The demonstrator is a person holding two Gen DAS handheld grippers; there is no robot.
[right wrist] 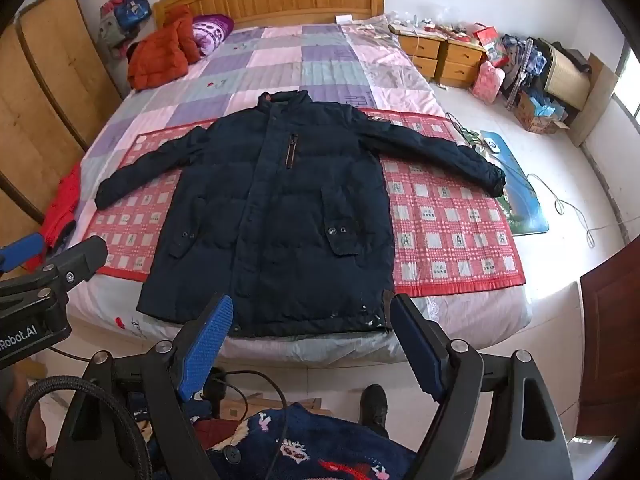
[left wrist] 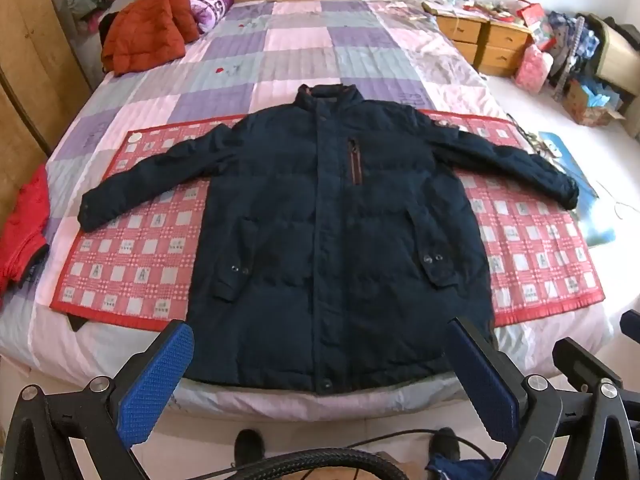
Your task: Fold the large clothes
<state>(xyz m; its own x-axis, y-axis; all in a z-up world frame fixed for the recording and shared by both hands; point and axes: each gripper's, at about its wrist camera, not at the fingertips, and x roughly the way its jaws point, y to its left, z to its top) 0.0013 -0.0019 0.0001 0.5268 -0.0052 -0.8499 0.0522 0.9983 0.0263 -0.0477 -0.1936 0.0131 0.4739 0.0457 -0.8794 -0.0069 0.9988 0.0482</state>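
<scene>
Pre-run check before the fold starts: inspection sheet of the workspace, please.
Surface: bed with patchwork quilt; red checked mat across it.
Job's things: navy jacket flat on the mat, front up, closed, sleeves spread.
Clutter: orange jacket near the headboard; red garment at the bed's edge.
Grippers: left gripper and right gripper open, holding nothing, short of the hem.
Cables: black cable on the floor below the grippers.
Surroundings: nightstands, piled belongings beside them.
</scene>
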